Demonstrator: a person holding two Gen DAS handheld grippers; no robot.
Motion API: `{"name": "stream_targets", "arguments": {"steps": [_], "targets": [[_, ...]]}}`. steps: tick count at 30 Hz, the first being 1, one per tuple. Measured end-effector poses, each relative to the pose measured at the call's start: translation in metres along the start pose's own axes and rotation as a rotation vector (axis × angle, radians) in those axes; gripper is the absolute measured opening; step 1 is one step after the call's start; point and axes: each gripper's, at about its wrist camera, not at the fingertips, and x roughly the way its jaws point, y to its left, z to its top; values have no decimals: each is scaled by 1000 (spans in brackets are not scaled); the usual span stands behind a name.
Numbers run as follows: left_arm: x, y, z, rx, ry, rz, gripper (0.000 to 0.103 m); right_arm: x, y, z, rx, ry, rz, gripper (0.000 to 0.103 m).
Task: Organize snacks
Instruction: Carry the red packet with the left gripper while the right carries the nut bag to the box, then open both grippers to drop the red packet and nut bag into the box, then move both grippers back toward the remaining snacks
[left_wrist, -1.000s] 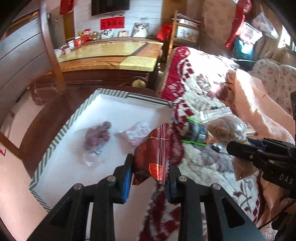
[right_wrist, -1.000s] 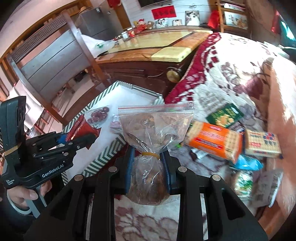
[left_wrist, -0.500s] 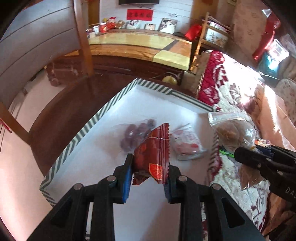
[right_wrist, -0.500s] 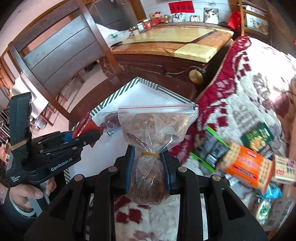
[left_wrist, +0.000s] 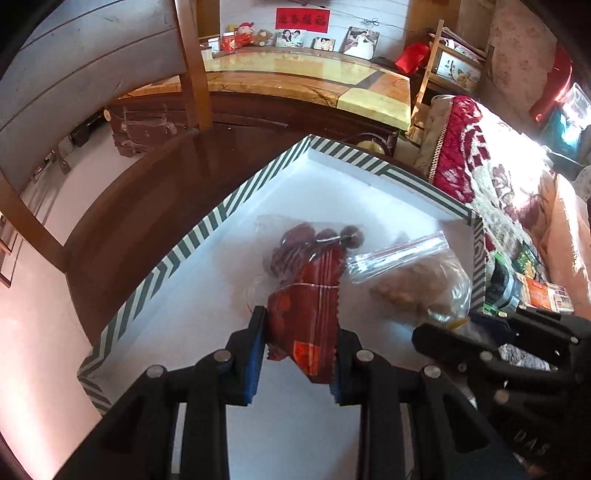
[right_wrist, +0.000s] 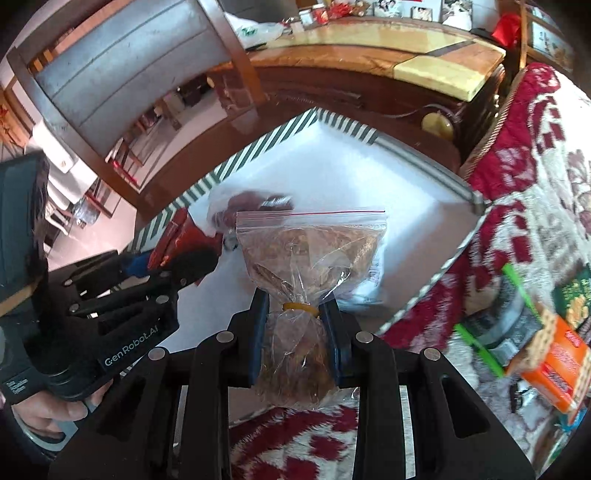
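Note:
My left gripper (left_wrist: 297, 332) is shut on a red foil snack packet (left_wrist: 308, 321) and holds it over the white box with a striped rim (left_wrist: 184, 254). A clear bag of dark red dates (left_wrist: 295, 243) lies in the box just beyond the packet. My right gripper (right_wrist: 297, 317) is shut on a clear zip bag of brown snacks (right_wrist: 306, 254), gripped at its yellow rubber band, over the box's near right side (right_wrist: 424, 288). That bag also shows in the left wrist view (left_wrist: 413, 273), with the right gripper (left_wrist: 461, 341) at lower right.
The box sits on a dark wooden table (left_wrist: 147, 192). A red and cream floral cloth (right_wrist: 535, 184) lies to its right, with an orange cracker pack (right_wrist: 550, 365), a green packet (right_wrist: 576, 295) and other snacks. A wooden chair (right_wrist: 122, 70) stands at the far left.
Both grippers have moved left and forward over the box. The red packet is now above the dates bag, and the brown snack bag has come over the box's right part.

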Motion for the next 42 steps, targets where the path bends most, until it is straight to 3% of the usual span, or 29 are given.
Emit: {"name": "stream_targets", "arguments": {"steps": [5,8,10,13,19,24,42], "targets": [[3,-1,-1,-7,3,24,32,5,6,-3,-6,3,1,30],[2,0,-1,-7,-1,40,47,3,6,-3,6,7,1,40],[-2,2,-1,-19,-18,34,66,-1,7,-3,8,-11,-4,46],[-12,3,0,-24,-59,51,76,-14,3,-4,38,-47,30,52],[-33,-12,-1,32,-118,73,82,-32,-6,-10,75,-82,29,55],[-47,-32,0,70,-150,58,84,-53,-12,-21,73,-115,-20,55],[-68,-115,-16,217,-179,-13,86,-114,-70,-76,179,-175,-133,55]]}}
